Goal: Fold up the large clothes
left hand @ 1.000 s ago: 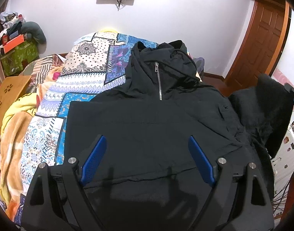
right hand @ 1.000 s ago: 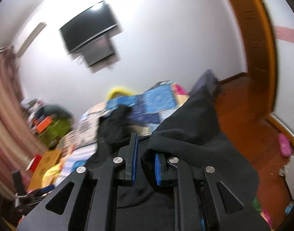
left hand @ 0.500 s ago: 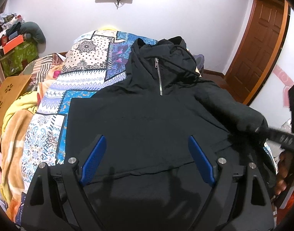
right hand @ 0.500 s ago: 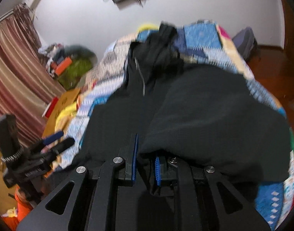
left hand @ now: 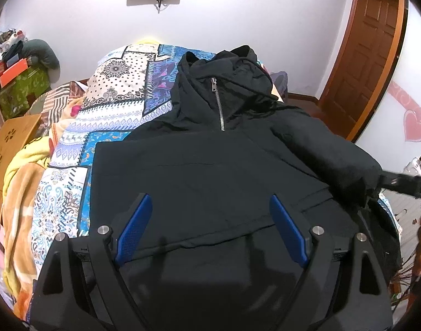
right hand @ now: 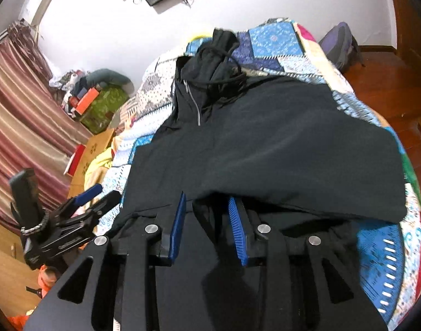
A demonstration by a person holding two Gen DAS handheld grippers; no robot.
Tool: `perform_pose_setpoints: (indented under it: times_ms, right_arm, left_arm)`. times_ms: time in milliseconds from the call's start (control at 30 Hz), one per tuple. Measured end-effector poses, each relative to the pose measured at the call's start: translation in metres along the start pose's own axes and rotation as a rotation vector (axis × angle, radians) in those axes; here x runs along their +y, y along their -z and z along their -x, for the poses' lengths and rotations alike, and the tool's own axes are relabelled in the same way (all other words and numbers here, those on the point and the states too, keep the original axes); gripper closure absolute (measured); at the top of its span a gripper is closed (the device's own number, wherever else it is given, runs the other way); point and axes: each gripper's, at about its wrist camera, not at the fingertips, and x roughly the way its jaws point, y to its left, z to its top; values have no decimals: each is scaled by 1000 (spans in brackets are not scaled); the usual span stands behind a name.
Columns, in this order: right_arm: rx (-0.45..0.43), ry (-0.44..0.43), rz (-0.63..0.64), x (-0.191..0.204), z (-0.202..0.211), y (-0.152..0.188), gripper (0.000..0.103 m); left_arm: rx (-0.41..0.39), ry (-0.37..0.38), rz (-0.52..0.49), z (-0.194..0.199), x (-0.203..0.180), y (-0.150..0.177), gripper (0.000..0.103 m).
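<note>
Patchwork-quilted bed (left hand: 114,115) under black zip-neck hooded jacket (left hand: 210,171), sleeve folded inward. Right gripper (right hand: 207,207) just parting, sleeve edge loose between; left gripper (left hand: 210,215) wide, empty. Risk: sleeve sliding back off.

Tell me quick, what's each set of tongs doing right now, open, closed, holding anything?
Left tongs: wide open, empty, above the black hoodie.
Right tongs: just been opening, letting go of the folded sleeve; fabric between them, not pinched.
</note>
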Motion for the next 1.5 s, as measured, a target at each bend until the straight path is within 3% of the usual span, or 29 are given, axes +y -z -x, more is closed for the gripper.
perform_pose_setpoints:
  times_ms: [133, 300, 500, 767, 933, 1067, 1167, 1233, 1400, 1500]
  right_arm:
    - [-97, 49, -26, -5, 29, -1, 71]
    - [-218, 121, -128, -28, 60, -5, 41]
    - [-226, 164, -300, -71, 69, 2, 41]
    - [-155, 95, -583, -127, 54, 32, 40]
    - [-149, 95, -653, -142, 46, 33, 41]
    - [-122, 29, -733, -156, 31, 32, 40]
    - [-123, 25, -759, -163, 22, 29, 41]
    - [-161, 48, -761, -164, 22, 26, 42]
    - [-207, 65, -698, -158, 25, 18, 76]
    - [-231, 87, -619, -144, 30, 9, 87]
  left_arm:
    - [4, 2, 2, -1, 0, 0, 16]
    - [6, 3, 3, -1, -1, 0, 16]
    - [18, 9, 15, -2, 0, 3, 16]
    - [27, 5, 9, -6, -2, 5, 16]
    - [31, 1, 10, -7, -2, 5, 16]
    - [33, -4, 9, -8, -2, 6, 16]
    - [31, -3, 14, -7, 0, 5, 16]
    - [29, -2, 18, -5, 1, 5, 16]
    - [22, -5, 15, -3, 3, 5, 16]
    - [15, -7, 16, -1, 6, 4, 16]
